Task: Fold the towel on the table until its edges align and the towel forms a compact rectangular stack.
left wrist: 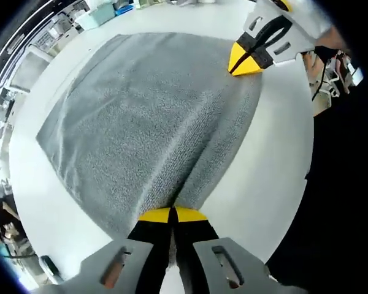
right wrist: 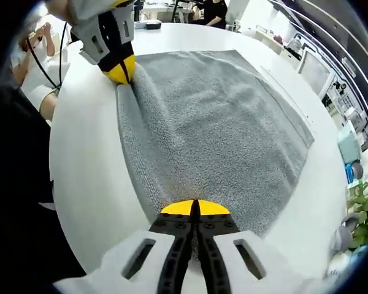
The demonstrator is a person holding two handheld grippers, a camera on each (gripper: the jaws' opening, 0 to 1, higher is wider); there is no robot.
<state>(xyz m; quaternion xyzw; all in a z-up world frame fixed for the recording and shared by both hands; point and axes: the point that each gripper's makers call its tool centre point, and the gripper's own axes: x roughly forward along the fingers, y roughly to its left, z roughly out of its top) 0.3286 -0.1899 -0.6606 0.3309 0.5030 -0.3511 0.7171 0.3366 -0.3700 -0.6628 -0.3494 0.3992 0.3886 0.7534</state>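
A grey towel (left wrist: 153, 116) lies spread on the white table (left wrist: 276, 159); it appears as the towel (right wrist: 214, 122) in the right gripper view too. My left gripper (left wrist: 172, 214) is shut on the towel's near edge, its yellow tips pinching a raised ridge of cloth. At the upper right of the left gripper view my right gripper (left wrist: 244, 62) pinches another corner. In the right gripper view my right gripper (right wrist: 195, 208) is shut on the towel's edge, and my left gripper (right wrist: 121, 72) grips the far corner at upper left.
The round white table's edge (right wrist: 67, 184) runs close beside both grippers, with dark floor beyond. Shelves and equipment (right wrist: 337, 79) stand past the far side. A person's hand (right wrist: 40, 49) and cables show at the upper left of the right gripper view.
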